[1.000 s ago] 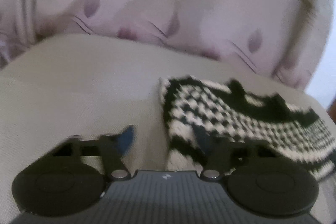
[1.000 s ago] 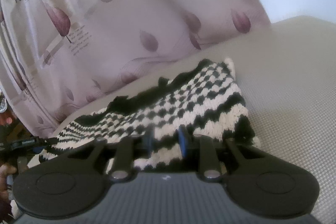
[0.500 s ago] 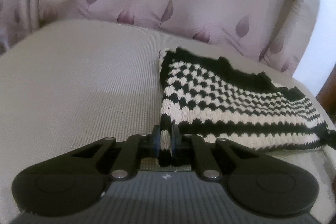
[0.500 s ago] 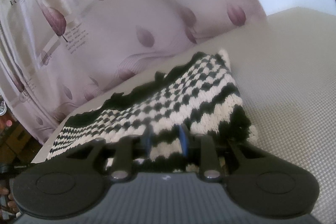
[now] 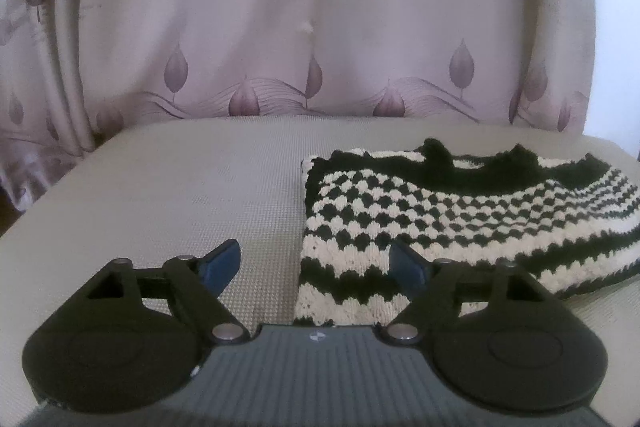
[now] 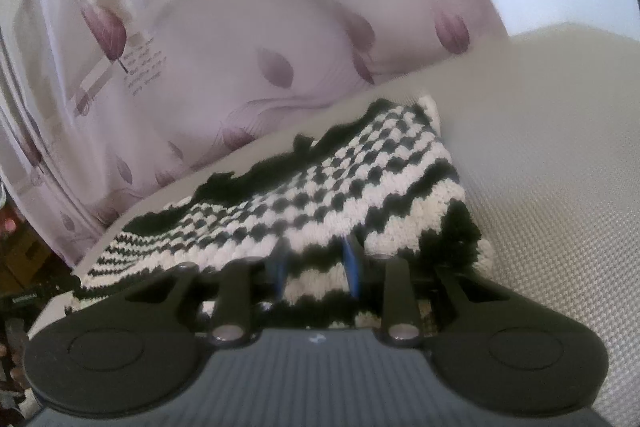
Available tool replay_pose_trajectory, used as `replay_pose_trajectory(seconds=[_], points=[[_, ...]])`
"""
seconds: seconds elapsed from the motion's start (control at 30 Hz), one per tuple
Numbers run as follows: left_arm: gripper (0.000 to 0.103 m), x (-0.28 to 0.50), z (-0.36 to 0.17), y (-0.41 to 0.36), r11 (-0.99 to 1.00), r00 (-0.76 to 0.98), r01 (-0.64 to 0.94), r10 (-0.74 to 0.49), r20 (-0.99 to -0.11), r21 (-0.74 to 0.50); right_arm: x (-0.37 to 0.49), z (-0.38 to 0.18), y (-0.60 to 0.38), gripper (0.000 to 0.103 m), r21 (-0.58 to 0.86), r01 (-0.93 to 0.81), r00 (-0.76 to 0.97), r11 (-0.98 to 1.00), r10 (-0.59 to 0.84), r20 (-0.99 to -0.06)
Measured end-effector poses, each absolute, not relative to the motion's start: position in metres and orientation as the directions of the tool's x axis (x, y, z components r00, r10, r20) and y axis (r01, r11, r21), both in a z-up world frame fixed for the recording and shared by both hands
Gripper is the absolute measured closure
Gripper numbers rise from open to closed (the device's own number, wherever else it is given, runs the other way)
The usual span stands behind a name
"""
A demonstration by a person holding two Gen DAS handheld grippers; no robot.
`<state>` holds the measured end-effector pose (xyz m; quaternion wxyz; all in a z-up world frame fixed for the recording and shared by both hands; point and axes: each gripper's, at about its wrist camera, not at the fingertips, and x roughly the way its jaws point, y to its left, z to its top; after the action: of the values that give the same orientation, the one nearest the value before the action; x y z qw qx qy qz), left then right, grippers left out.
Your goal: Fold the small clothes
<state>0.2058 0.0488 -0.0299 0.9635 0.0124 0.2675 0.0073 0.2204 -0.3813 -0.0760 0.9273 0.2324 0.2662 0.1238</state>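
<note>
A black-and-cream knitted garment [image 5: 432, 211] lies folded on the beige cushion [image 5: 168, 195]. My left gripper [image 5: 316, 263] is at its near left corner, and its jaws are opening wide. The garment's left edge lies between the blue pads [image 5: 224, 263] without touching them. In the right wrist view the same knitted garment [image 6: 320, 195] stretches away to the left. My right gripper [image 6: 316, 267] has the garment's near edge between its narrow-set pads [image 6: 352, 263]. Its jaws are easing open, with the knit still filling the gap.
A pale purple curtain [image 5: 304, 39] with leaf prints hangs right behind the cushion's far edge. Bare cushion [image 6: 560, 167] spreads to the right of the garment in the right wrist view. Dark clutter [image 6: 16, 299] shows past the cushion's left end.
My left gripper pinched the garment's near left corner half a second ago, then let it go and spread wide. The right gripper's fingers have parted slightly on the same edge.
</note>
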Motion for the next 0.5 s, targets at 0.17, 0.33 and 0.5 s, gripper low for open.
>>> replay_pose_trajectory(seconds=[0.17, 0.33, 0.5], points=[[0.022, 0.211, -0.038, 0.049, 0.999, 0.845, -0.027, 0.039, -0.533, 0.031, 0.220, -0.073, -0.372, 0.048, 0.450, -0.143, 0.822, 0.882, 0.359, -0.442], [0.018, 0.217, -0.046, 0.052, 0.999, 0.836, -0.043, 0.050, -0.547, 0.026, 0.221, -0.072, -0.363, 0.043, 0.400, -0.154, 0.813, 0.903, 0.346, -0.468], [0.012, 0.218, -0.051, 0.053, 0.998, 0.836, -0.054, 0.061, -0.546, 0.029, 0.222, -0.071, -0.359, 0.043, 0.375, -0.154, 0.810, 0.914, 0.334, -0.482]])
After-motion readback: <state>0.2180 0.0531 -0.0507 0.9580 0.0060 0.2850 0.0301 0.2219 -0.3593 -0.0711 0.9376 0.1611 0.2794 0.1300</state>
